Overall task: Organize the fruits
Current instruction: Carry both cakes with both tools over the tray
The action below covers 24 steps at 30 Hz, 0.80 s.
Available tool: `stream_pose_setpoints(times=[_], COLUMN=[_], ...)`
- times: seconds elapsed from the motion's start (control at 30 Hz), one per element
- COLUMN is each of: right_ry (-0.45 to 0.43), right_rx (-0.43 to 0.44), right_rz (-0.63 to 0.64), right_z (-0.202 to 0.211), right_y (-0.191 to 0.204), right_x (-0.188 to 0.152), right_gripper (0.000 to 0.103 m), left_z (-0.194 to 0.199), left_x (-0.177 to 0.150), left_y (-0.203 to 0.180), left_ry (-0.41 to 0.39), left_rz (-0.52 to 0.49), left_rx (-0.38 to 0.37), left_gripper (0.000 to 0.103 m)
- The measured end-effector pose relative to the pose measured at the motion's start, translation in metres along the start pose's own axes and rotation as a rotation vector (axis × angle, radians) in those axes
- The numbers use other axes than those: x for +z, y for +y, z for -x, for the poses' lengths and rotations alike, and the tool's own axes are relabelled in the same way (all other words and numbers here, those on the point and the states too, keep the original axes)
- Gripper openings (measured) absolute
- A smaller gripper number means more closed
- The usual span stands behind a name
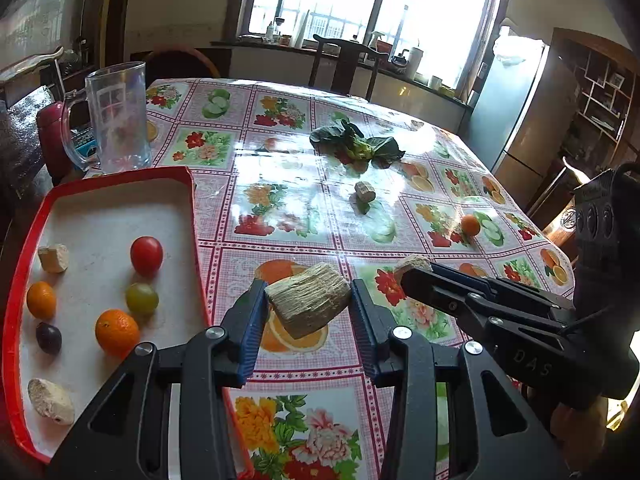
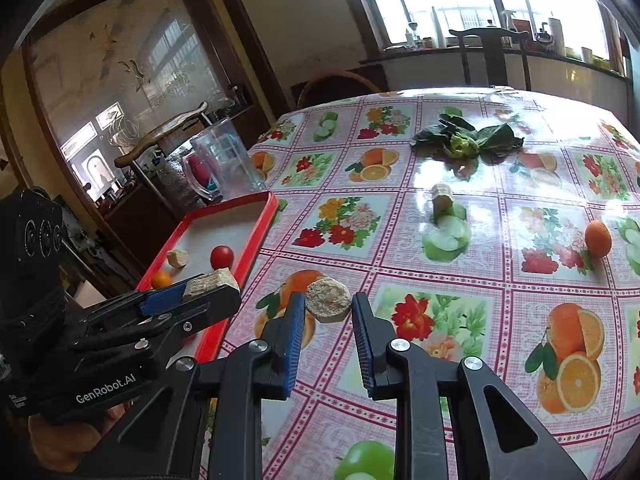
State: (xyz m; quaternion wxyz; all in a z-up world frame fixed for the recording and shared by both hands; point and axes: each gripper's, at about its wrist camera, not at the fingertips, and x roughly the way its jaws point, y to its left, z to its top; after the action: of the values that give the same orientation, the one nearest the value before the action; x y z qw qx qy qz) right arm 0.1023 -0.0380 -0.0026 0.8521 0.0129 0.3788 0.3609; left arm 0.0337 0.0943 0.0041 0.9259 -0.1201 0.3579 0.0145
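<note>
Two handheld grippers above a worktop (image 1: 320,184) covered in a glossy fruit-and-flower patterned cloth. Left gripper (image 1: 309,312) clamped on a pale, fibrous wedge-shaped chunk (image 1: 308,305), possibly cut sugarcane, held clear of the cloth just right of a red tray (image 1: 192,200); probably on its way over the rim. Right gripper (image 2: 326,308) set around a round pale slice (image 2: 329,299): the slice touching the left pad, a small gap visible at the right pad, so apparently a loose hold or a grasp not quite finished. Hard to tell whether the slice sits on the cloth or is lifted.

Inside the tray, left of the left gripper: a red tomato (image 1: 146,255), a green grape (image 1: 141,299), a large orange (image 1: 117,332), a smaller orange (image 1: 41,300), a dark plum (image 1: 48,337), and two more pale chunks (image 1: 53,258). Sorted items gathered there, suggesting the tray as the collection spot.

Ahead of both grippers, left out on the cloth: another pale piece (image 1: 365,191), a small orange (image 1: 470,225) far to the right, and a leafy green vegetable (image 1: 358,146) farther off. Beyond the tray's far edge, a clear glass mug (image 1: 116,116).

Likely next: carry both held pieces left into the tray, then fetch the remaining orange.
</note>
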Motion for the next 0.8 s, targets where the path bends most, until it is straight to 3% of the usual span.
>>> stream_pose_setpoints(times=[0.8], right_ry=[0.063], right_rx=[0.152], right_rz=[0.156], right_z=[-0.006], right_y=[0.101], right_x=[-0.029], right_gripper=[0.025], left_z=[0.079], left_x=[-0.041], left_y=[0.088], left_ry=[-0.072], left_rz=[0.131], left_rx=[0.107], left_gripper=[0.039])
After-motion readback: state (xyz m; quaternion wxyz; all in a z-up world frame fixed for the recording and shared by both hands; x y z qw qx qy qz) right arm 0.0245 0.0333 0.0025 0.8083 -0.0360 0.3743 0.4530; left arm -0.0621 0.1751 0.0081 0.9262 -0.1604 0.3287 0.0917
